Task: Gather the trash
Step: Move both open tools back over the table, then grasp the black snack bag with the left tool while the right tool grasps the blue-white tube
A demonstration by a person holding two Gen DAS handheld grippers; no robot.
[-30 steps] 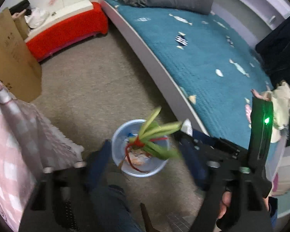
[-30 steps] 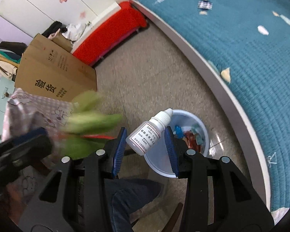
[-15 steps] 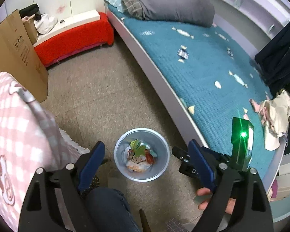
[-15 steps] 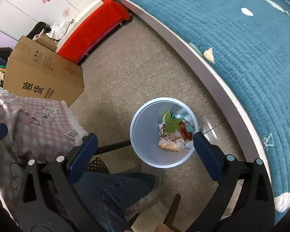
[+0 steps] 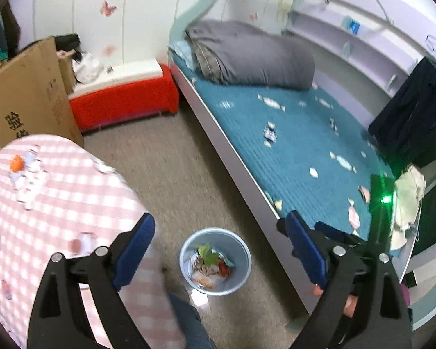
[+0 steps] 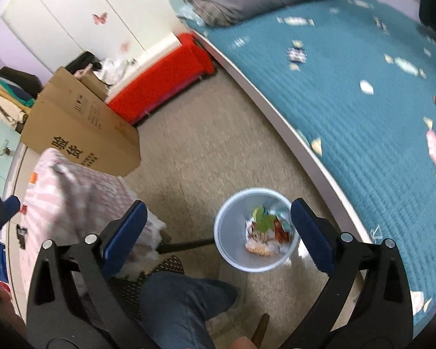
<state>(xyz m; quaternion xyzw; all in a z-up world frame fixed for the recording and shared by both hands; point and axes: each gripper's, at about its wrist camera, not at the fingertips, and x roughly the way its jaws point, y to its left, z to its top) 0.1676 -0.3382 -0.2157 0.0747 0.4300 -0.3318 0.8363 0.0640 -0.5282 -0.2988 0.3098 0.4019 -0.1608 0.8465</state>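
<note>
A: What takes up most of the room?

B: The bed [image 5: 299,133], with a teal cover, a grey rolled quilt [image 5: 253,55] at its head and candy wrappers [image 5: 270,132] strewn over it. Next comes the table with a pink checked cloth [image 5: 58,192], then the cardboard box [image 6: 81,133] beside a red bench [image 5: 125,104].

A: And the trash?

B: On the carpet between table and bed stands a pale blue bin [image 5: 241,250]. Inside lie a green leafy scrap [image 6: 263,221], red bits and crumpled paper.

A: The tongs?

B: The left gripper [image 5: 218,247] is wide and widening further, nothing between its blue pads; the bin shows in the gap, far below. The right gripper [image 6: 218,229] stands fully wide and empty, likewise above the bin. A denim knee [image 6: 177,299] sits under both.
</note>
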